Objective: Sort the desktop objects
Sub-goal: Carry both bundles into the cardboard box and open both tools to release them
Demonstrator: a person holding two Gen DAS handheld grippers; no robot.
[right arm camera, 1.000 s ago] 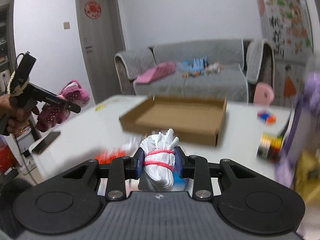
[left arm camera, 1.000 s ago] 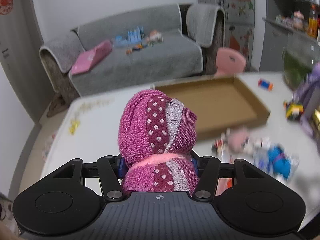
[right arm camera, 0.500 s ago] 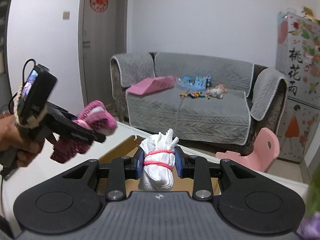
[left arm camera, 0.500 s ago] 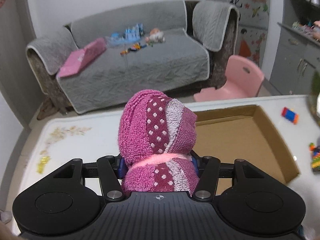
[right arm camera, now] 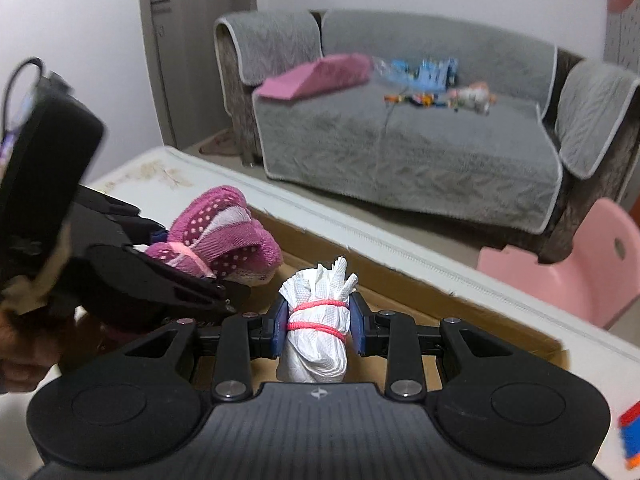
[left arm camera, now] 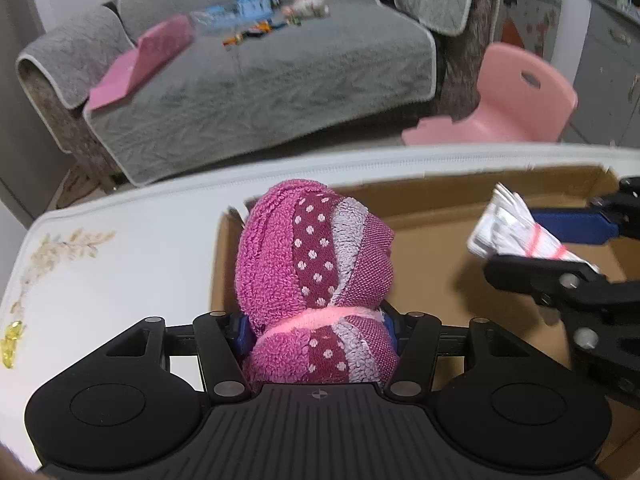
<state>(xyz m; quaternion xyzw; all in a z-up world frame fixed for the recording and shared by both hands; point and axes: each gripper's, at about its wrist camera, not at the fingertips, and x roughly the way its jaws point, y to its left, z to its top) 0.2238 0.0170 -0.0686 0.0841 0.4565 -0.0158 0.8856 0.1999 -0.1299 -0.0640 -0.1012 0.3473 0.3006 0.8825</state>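
left gripper (left arm camera: 316, 320) fingers clamp a rolled pink sock bundle (left arm camera: 316, 264) above the near-left corner of the cardboard box (left arm camera: 436, 240) on the desk (left arm camera: 120, 248); right gripper (right arm camera: 318, 326) fingers pinch a banded white tissue roll (right arm camera: 316, 320) over the same box. risk: the two grippers, close together, may collide, or a bundle released now may fall past the box wall onto the desk

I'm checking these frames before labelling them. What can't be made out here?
- Cardboard box floor: left wrist view, partly hidden by the pink sock bundle and the right tool.
- White tissue bundle underside: right wrist view, behind the tool's body.
- Toys on the sofa: both views, blurred and too small.
- Blue and orange object: right wrist view, cut by the edge.
- Left tool pads: buried in the bundle.
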